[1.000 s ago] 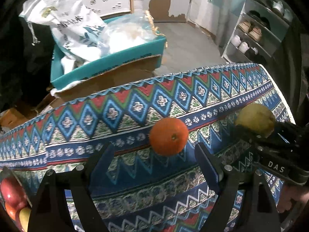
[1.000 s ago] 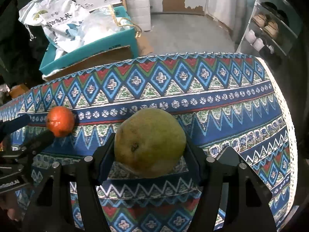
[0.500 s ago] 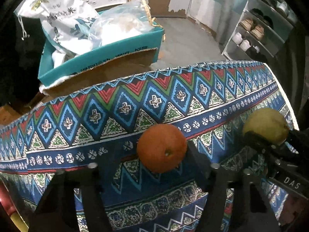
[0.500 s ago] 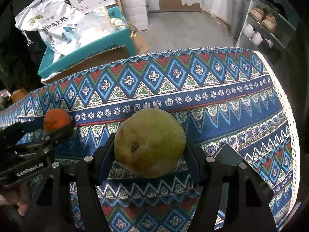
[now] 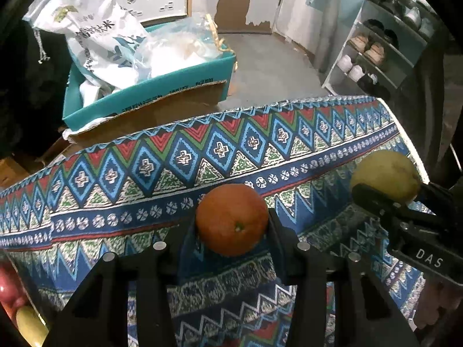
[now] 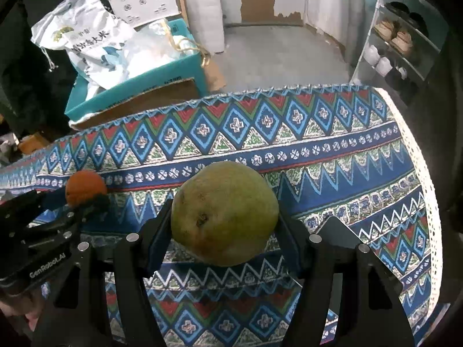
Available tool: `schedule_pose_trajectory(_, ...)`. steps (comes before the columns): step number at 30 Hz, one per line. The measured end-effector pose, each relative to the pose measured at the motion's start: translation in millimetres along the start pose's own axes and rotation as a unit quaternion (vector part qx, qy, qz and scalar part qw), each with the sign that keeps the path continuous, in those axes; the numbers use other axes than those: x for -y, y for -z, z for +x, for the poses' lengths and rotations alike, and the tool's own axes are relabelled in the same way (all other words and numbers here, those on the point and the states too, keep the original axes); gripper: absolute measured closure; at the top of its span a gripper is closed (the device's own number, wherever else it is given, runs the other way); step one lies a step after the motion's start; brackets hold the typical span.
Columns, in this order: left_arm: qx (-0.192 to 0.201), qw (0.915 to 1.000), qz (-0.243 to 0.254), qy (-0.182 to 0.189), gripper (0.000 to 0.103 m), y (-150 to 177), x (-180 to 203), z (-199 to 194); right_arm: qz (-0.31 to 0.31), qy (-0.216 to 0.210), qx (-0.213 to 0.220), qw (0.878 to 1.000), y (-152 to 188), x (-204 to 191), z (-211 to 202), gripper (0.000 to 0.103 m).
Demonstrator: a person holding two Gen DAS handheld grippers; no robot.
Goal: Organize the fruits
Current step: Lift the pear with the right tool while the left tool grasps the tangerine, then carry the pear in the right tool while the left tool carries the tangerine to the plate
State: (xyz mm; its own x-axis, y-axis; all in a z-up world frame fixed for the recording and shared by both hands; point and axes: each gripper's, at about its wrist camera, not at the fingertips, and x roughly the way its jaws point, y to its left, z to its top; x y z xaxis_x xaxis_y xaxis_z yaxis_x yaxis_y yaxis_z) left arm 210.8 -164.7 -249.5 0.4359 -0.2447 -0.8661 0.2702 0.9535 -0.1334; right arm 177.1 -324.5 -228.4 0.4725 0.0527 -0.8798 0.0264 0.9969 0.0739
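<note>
Left gripper (image 5: 231,225): jaws have just closed, now clamping orange (image 5: 231,219) between its pads. Right gripper (image 6: 224,217): gripping pear (image 6: 224,212), above patterned tablecloth (image 6: 318,150).

The patterned tablecloth (image 6: 332,156) lies bare ahead and rightward (wide passage); leftward, the left gripper (image 6: 86,199) with its orange (image 6: 85,186) blocks

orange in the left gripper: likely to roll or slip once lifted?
Probably holds: the left gripper is shut on the orange, pads at its widest sides. Round with a smooth-looking skin, it would likely roll on the patterned cloth if released. Looks firm, not floppy.
</note>
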Motion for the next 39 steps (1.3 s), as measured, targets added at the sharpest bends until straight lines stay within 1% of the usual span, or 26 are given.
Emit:
schedule_pose_trajectory(15,0.06,0.9981,-0.013,0.003,0.057,4.9,0.2,-89.3,-0.012,-0.009,0.048,0.999,-1.5,-18.8,-66.2,0.037)
schedule_pose_trajectory(31,0.114,0.9934,-0.011,0.004,0.057,19.0,5.2,-168.4,-0.02,-0.02,0.099,0.995,2.2,-33.3,-144.3,0.037)
schedule_pose_trajectory(39,0.132,0.9911,-0.018,-0.005,0.057,33.7,-2.1,-198.2,-0.043,-0.03,0.121,0.991,10.4,-52.1,-176.0,0.037)
